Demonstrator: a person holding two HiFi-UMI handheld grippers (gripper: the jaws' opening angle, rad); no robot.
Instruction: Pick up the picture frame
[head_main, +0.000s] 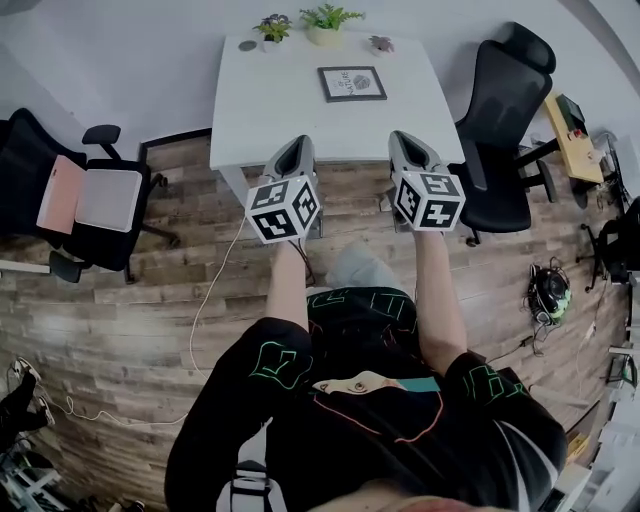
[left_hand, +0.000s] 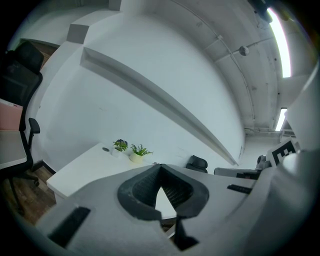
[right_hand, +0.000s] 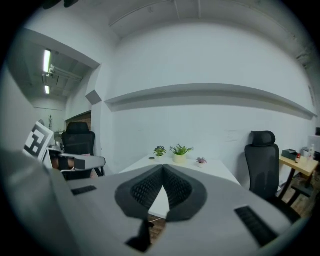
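A dark picture frame (head_main: 352, 83) lies flat on the white table (head_main: 270, 110), toward its far right part. My left gripper (head_main: 297, 150) hangs over the table's near edge at the left, shut and empty. My right gripper (head_main: 404, 143) hangs over the near edge at the right, also shut with nothing in it. Both stay short of the frame. In the left gripper view the gripper (left_hand: 160, 167) has its tips together over the table (left_hand: 80, 172). In the right gripper view the gripper (right_hand: 163, 169) is shut the same way; the frame is hidden behind it.
Three small potted plants (head_main: 327, 22) and a dark round disc (head_main: 247, 45) stand along the table's far edge. A black office chair (head_main: 505, 130) stands right of the table, another chair (head_main: 80, 200) with a pink cushion at the left. Cables run over the wood floor (head_main: 140, 330).
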